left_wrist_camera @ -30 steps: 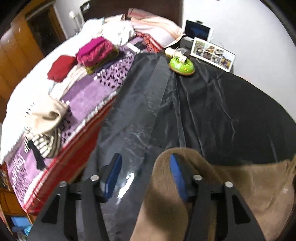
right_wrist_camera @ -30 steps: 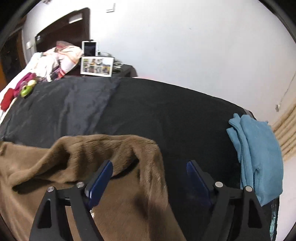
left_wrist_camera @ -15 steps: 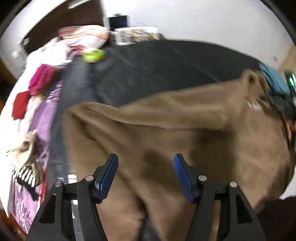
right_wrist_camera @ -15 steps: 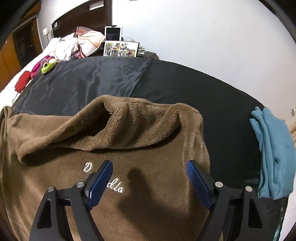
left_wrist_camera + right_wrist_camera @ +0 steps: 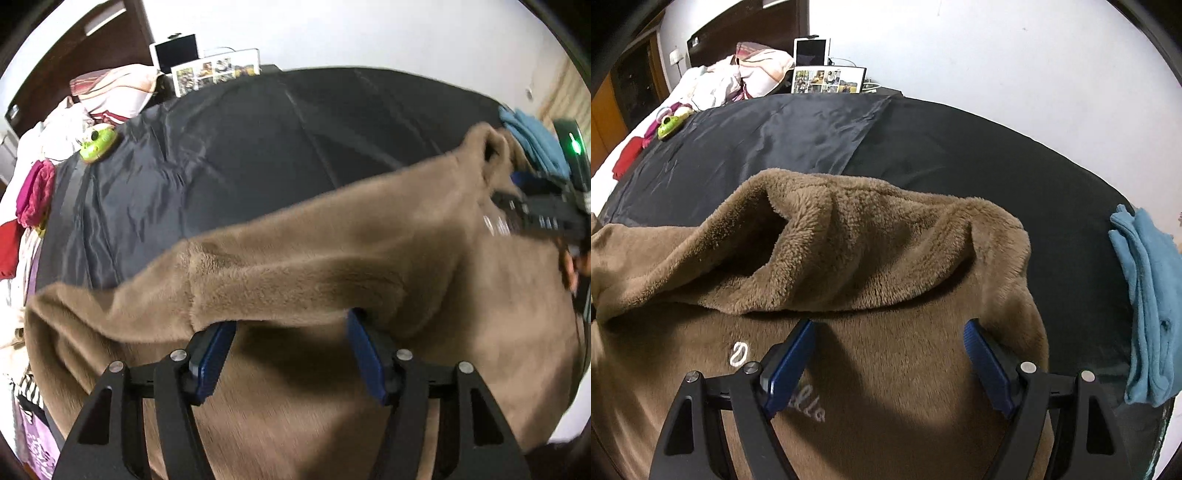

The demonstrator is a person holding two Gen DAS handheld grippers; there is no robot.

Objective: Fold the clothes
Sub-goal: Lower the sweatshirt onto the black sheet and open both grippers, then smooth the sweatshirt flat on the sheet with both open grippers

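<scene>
A brown fleece garment [image 5: 332, 266] lies spread on a black sheet [image 5: 258, 147], its upper part folded down into a thick roll. White embroidered lettering [image 5: 738, 352] shows on it in the right wrist view. My left gripper [image 5: 290, 332] hangs open just over the fleece, its fingertips at the lower edge of the roll and nothing pressed between the pads. My right gripper [image 5: 890, 326] is also open, low over the garment's right part below the rolled edge [image 5: 849, 258]. The left wrist view shows the right gripper's body [image 5: 543, 210] at the far right.
A folded blue cloth [image 5: 1145, 306] lies at the sheet's right edge. A green toy [image 5: 670, 125] sits at the far left of the sheet, near a photo frame [image 5: 827, 79] and a tablet [image 5: 811, 51]. Piled clothes [image 5: 35, 192] lie on the bed to the left.
My left gripper swung from the sheet's left side over onto the brown garment and rolled. My right gripper sank closer to the fleece, whose upper part now lies folded toward me.
</scene>
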